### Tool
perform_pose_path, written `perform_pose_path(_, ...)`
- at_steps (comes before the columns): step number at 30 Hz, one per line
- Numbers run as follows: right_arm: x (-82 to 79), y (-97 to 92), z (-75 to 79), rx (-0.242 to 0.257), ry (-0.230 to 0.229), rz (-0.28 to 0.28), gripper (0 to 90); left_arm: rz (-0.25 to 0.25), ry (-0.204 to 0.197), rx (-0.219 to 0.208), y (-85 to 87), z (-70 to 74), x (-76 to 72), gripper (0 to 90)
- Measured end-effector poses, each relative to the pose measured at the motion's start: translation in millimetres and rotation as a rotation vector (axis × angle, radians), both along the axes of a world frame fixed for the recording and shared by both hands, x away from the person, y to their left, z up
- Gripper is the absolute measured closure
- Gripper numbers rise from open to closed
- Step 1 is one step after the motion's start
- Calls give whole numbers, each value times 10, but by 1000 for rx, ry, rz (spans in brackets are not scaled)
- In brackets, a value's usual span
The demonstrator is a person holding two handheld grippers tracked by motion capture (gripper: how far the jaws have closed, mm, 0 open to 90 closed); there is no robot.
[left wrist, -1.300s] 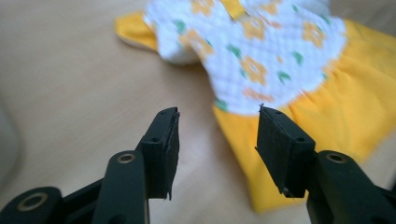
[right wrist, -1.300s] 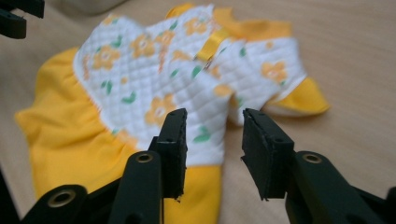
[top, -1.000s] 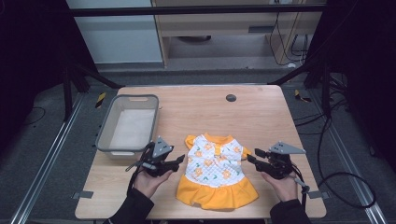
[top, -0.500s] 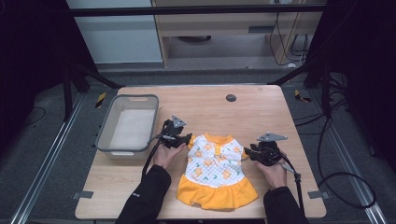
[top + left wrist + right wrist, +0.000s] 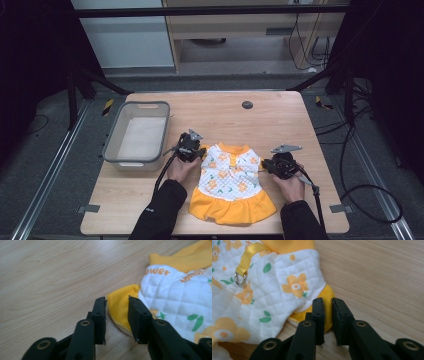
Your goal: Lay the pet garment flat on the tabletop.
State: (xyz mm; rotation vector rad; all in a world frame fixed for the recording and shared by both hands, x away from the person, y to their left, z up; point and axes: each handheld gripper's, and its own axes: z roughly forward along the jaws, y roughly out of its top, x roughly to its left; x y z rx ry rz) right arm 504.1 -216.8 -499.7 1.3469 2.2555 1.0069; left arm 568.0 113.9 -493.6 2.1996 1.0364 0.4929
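You see one small dress (image 5: 229, 180), one grey bin (image 5: 136, 135), two claws, left claw (image 5: 196, 150), right claw (image 5: 266, 165), one bench (image 5: 280, 120).

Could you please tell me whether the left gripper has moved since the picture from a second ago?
Yes. The left gripper has moved away from the table's near edge, up to the dress's sleeve, nearer the grey tub.

We carry two black grippers: left gripper (image 5: 188, 148), right gripper (image 5: 281, 163), each topped by a grey three-cornered plate and trailing a black cable. Jaws are flat, black, matte, on arms with brass-ringed pivot holes. We wear black sleeves (image 5: 159, 210), one bearing a small white mark.
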Motion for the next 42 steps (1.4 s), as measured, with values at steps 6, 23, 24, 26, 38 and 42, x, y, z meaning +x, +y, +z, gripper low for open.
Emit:
perform_pose_path(6, 5, 39, 30, -9, -10, 3, 877, -6, 6, 2, -45, 2, -30, 857)
perform_pose_path(23, 342, 286, 534, 55, -210, 19, 873, 135, -228, -95, 257, 539, -170, 900)
perform_pose_path(24, 430, 329, 567, 47, -240, 3, 873, 160, -233, -88, 256, 559, -120, 899)
perform_pose_path(26, 474, 349, 570, 37, -257, -14, 872, 183, -227, -76, 252, 554, -66, 898)
perform_pose_path(38, 505, 404, 551, -33, -255, -31, 721, 188, -121, -113, 279, 501, -8, 666)
perform_pose_path(42, 275, 384, 644, 17, -257, 31, 798, 89, -111, -150, 142, 539, -74, 636)
